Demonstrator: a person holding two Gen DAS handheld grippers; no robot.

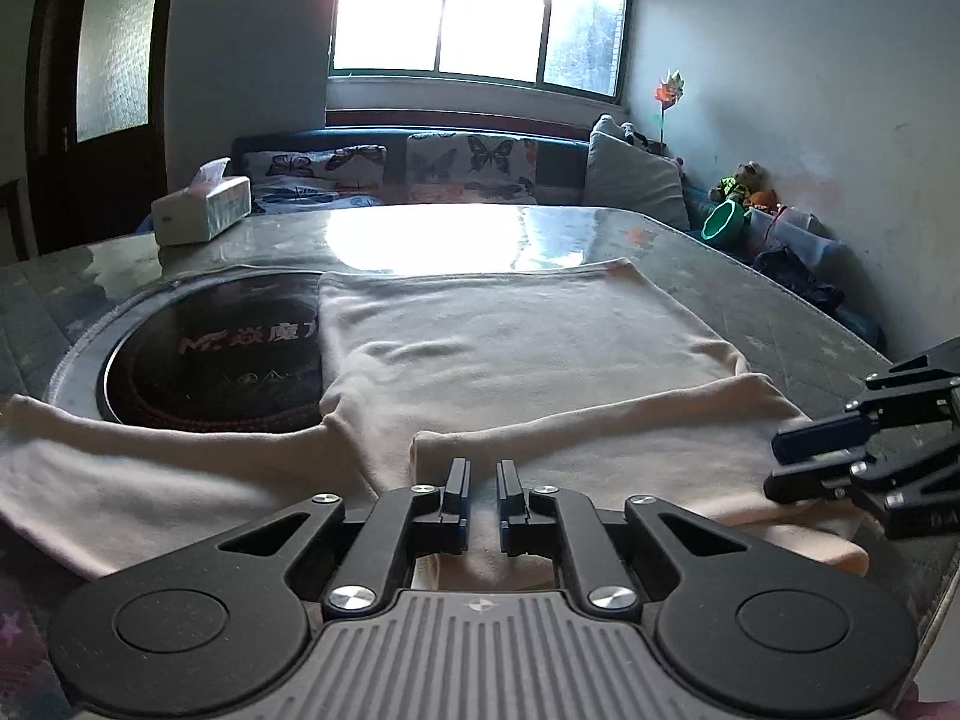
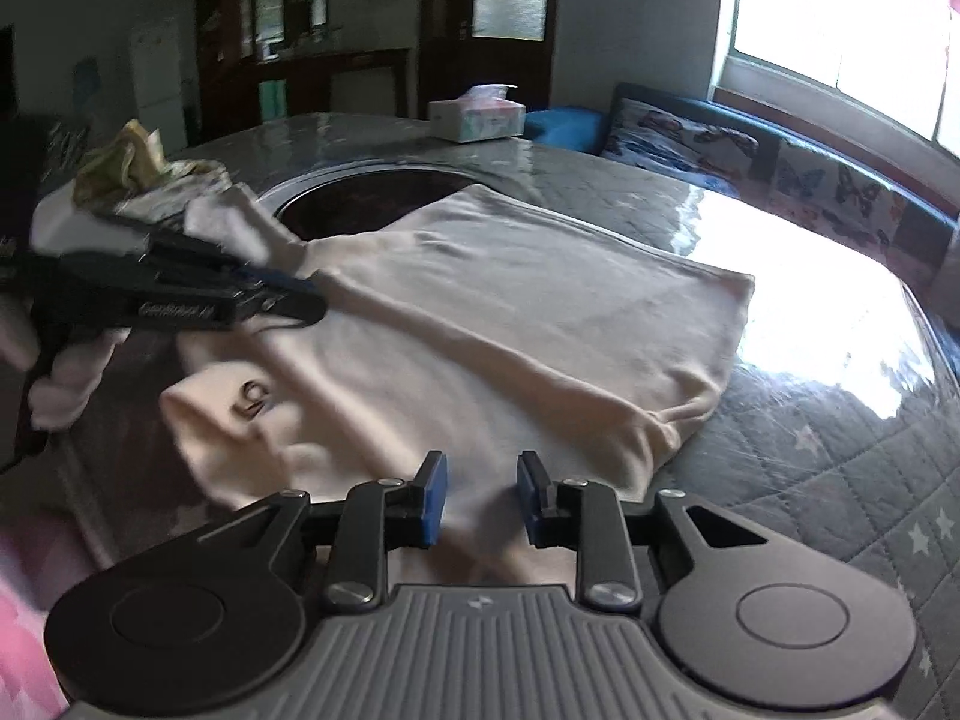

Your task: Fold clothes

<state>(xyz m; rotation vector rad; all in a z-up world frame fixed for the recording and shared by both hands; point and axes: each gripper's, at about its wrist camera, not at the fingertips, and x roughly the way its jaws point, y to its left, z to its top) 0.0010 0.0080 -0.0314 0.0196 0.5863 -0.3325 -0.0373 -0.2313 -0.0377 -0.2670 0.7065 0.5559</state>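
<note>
A cream long-sleeved garment (image 1: 510, 360) lies flat on the table, one sleeve folded across its body, the other stretched to the left. It also shows in the right wrist view (image 2: 510, 324). My left gripper (image 1: 483, 471) hovers over the near edge of the garment, its jaws a narrow gap apart with no cloth between them. In the right wrist view the left gripper (image 2: 312, 306) sits over the garment's far left side. My right gripper (image 2: 480, 468) is open above the garment's near edge; it shows at the right of the left wrist view (image 1: 780, 462).
The table (image 1: 810, 324) has a quilted grey cover under clear plastic and a round dark inset hob (image 1: 210, 360) at left. A tissue box (image 1: 201, 210) stands at the far left. A pile of other clothes (image 2: 144, 180) lies at the far side. A sofa with cushions (image 1: 456, 162) runs under the window.
</note>
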